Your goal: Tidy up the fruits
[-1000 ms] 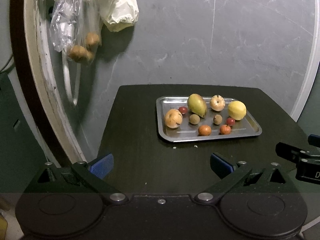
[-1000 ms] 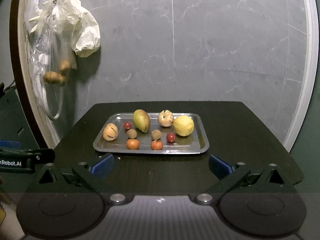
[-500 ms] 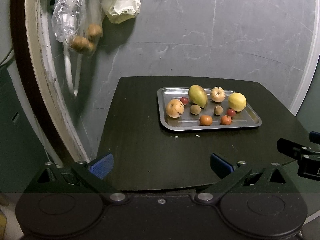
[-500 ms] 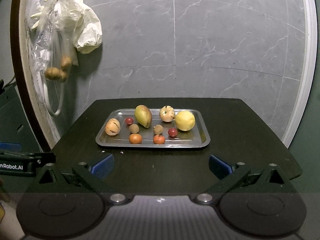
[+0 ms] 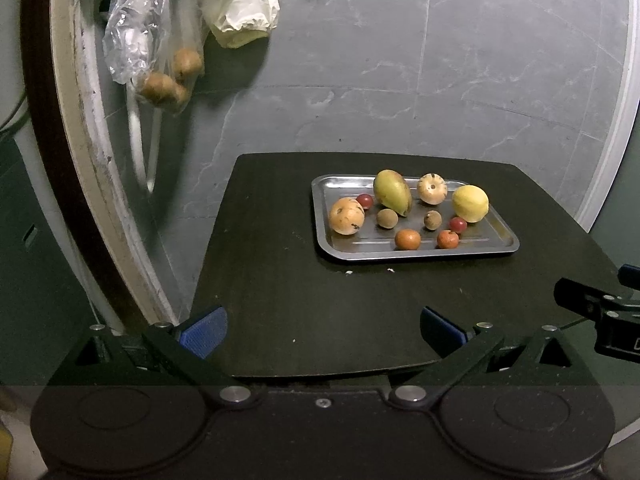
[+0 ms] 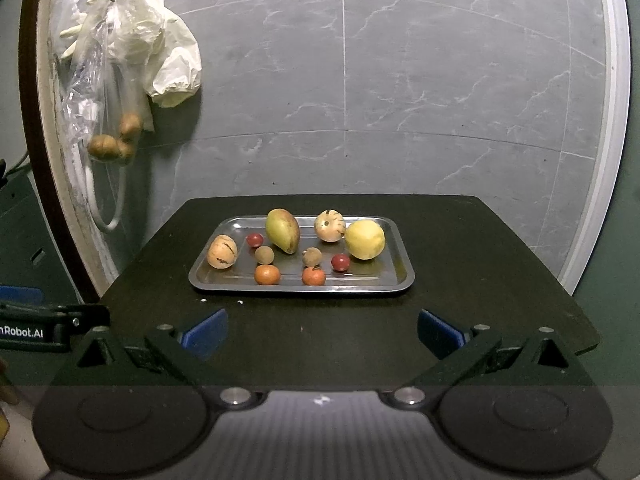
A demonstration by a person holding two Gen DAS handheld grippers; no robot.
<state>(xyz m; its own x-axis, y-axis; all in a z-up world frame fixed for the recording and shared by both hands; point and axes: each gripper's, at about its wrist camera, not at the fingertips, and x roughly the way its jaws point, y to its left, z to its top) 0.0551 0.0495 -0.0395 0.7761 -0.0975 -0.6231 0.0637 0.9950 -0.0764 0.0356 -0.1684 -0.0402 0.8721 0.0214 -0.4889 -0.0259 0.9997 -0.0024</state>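
Note:
A steel tray [image 5: 500,246] [image 6: 402,280] rests on a dark table [image 5: 304,300] [image 6: 480,280] and holds several fruits. Among them are a green-yellow mango [image 5: 392,192] [image 6: 282,230], a yellow lemon [image 5: 470,203] [image 6: 364,239], two striped pale melons [image 5: 346,216] [image 6: 222,251], small orange fruits [image 5: 407,239] [image 6: 267,274], brown longans and red cherry tomatoes. My left gripper [image 5: 322,326] hangs open over the table's near left part. My right gripper [image 6: 322,328] stands open in front of the tray. Both are empty and well short of the tray.
Plastic bags [image 5: 160,32] [image 6: 120,72] with brown fruits hang on the grey tiled wall at the upper left, beside a pale curved frame [image 5: 96,160]. The other gripper's body shows at each view's edge [image 5: 600,316] [image 6: 40,328]. A few crumbs [image 5: 390,270] lie before the tray.
Both grippers have drawn back and up from the tray, so the tray looks smaller and more of the table's near edge shows. Both stay open.

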